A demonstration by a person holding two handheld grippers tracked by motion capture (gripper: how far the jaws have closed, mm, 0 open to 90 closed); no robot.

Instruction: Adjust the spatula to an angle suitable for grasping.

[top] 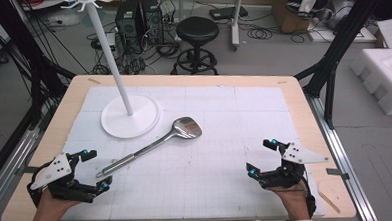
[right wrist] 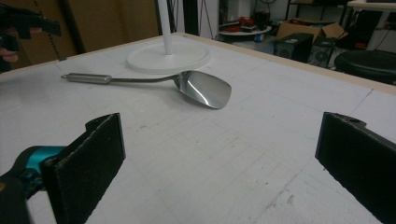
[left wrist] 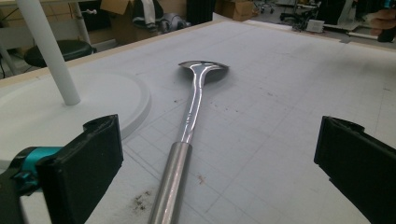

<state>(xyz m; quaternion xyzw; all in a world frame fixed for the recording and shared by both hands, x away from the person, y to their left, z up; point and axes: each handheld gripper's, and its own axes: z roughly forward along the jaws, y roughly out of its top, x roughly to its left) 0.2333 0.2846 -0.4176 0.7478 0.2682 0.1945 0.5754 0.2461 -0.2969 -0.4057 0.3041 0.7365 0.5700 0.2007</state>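
Observation:
A shiny metal spatula (top: 150, 145) lies flat on the white grid mat, its blade (top: 186, 127) toward the middle and its handle end pointing at my left gripper (top: 96, 169). That gripper rests at the near left, open, with the handle (left wrist: 170, 186) running between its jaws and nothing clamped. A white stand (top: 129, 116) with a round base and tall pole sits just behind the spatula. My right gripper (top: 262, 158) is open at the near right, well apart from the spatula (right wrist: 203, 88), which it faces across bare mat.
The wooden table (top: 304, 111) edges frame the mat. Beyond the far edge stand a black stool (top: 197, 33), computer towers (top: 139, 18) and cables on the floor. White foam blocks (top: 385, 77) lie to the right of the table.

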